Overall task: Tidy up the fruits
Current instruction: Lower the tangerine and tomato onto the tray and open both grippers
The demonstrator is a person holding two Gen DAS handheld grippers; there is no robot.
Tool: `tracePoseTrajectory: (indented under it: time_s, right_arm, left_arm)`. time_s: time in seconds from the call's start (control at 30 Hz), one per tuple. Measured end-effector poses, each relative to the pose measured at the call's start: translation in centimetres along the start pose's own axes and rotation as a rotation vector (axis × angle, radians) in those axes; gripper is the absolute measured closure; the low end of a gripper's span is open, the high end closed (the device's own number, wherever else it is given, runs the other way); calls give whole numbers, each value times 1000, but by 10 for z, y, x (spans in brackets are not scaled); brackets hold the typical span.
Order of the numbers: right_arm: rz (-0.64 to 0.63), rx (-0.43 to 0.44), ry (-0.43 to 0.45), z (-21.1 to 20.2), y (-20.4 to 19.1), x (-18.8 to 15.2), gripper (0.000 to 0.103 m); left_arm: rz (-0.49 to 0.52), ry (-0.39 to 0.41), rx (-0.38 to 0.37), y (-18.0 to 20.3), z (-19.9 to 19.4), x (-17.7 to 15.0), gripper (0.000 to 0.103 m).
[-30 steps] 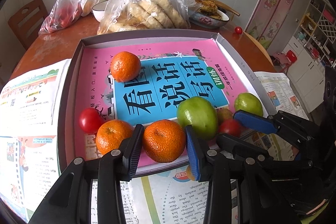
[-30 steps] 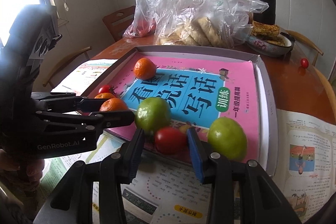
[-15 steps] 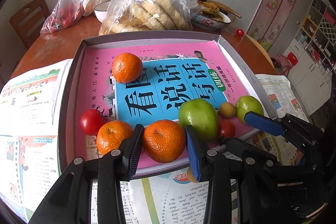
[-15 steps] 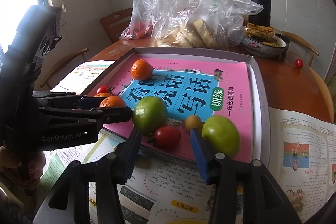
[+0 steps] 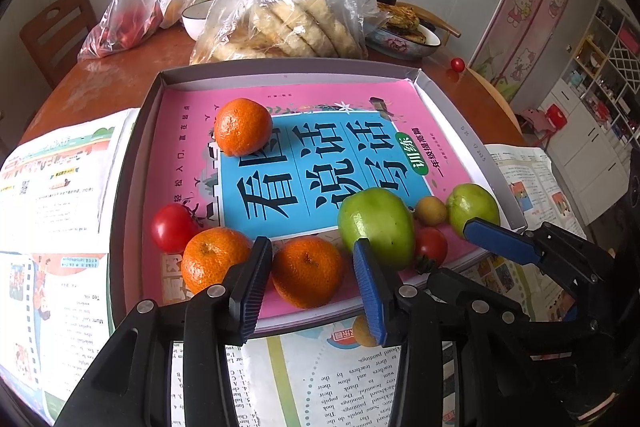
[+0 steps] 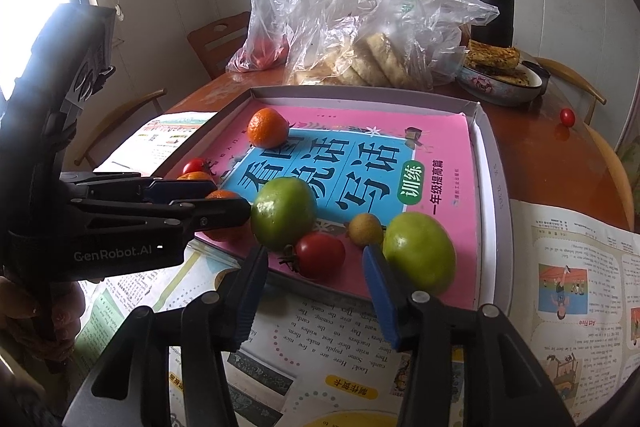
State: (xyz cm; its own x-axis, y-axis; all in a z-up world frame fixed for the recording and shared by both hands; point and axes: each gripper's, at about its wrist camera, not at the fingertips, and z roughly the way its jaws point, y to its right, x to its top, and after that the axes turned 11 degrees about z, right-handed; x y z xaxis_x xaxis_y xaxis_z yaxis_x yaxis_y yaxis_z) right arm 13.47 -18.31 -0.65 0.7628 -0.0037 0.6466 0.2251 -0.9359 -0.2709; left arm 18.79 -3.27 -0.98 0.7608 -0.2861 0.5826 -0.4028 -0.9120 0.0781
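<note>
"GenRobot.AI" marks the left gripper (image 6: 224, 201), spread around one of three tangerines (image 5: 307, 271) without pinching. Right gripper (image 6: 316, 281) gapes before a tomato (image 6: 320, 254); two green fruits flank it in the tray (image 6: 494, 187).

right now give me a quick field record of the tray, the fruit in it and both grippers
tray: shallow grey box lid on the table, pink book inside
oranges: three; one far, two at the near edge
green fruits: two
tomatoes: left one, right one
small brown fruit: between the green fruits
left gripper: jaws just opening, around near orange, not pressing it
right gripper: open, right tomato between the jaws, untouched
</note>
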Motion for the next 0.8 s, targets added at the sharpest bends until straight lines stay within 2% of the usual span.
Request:
tracePoseTrajectory:
  time_s: [0.07, 0.2, 0.5, 0.8]
  right_arm:
    - [3, -2, 5, -1, 0, 1, 53]
    - [11, -8, 19, -4, 1, 2, 50]
    - [18, -51, 62, -20, 2, 2, 39]
    - [29, -90, 96, -36, 3, -2, 29]
  left_arm:
    - [-3, -1, -4, 0, 0, 0, 56]
    - [-6, 5, -17, 3, -3, -1, 42]
    - [1, 24, 17, 9, -16, -5, 27]
    - [-10, 42, 71, 6, -32, -12, 25]
